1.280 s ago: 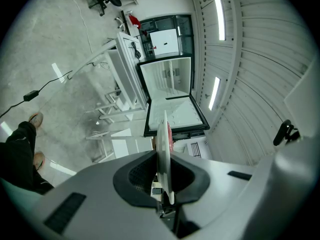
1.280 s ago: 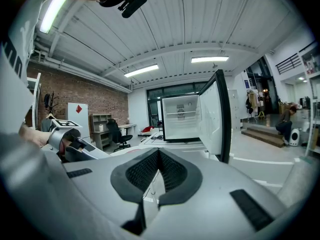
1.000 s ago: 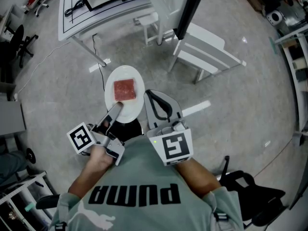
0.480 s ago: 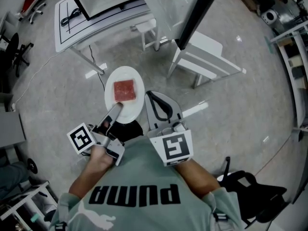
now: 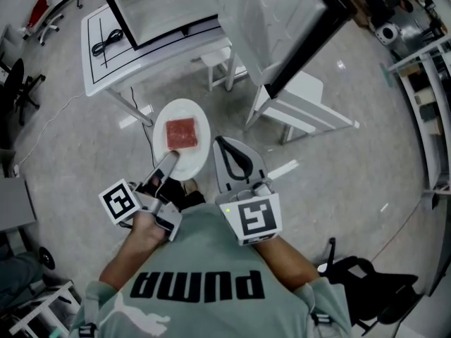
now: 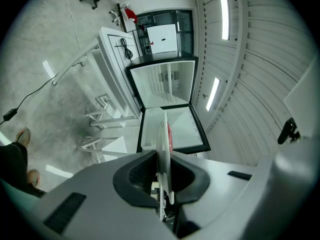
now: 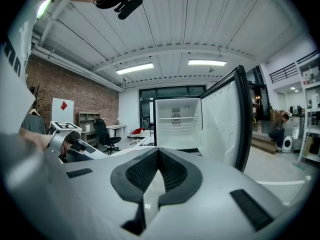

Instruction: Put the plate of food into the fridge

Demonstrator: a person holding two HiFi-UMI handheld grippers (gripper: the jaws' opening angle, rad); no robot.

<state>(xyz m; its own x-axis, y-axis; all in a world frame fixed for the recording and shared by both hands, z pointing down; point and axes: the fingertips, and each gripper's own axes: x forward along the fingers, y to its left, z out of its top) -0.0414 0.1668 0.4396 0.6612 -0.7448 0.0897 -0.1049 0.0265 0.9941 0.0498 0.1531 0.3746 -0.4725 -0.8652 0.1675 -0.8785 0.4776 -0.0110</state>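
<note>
The left gripper is pinching the plate by one rim, so any tilt is risking the red food, perhaps meat, sliding off. The right gripper is hanging clenched, empty.

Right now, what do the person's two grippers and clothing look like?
The left gripper and right gripper are light grey plastic with black ribbed pads; each carries a white cube printed with black square markers. The person wears a grey-green short-sleeved T-shirt with black lettering.
</note>
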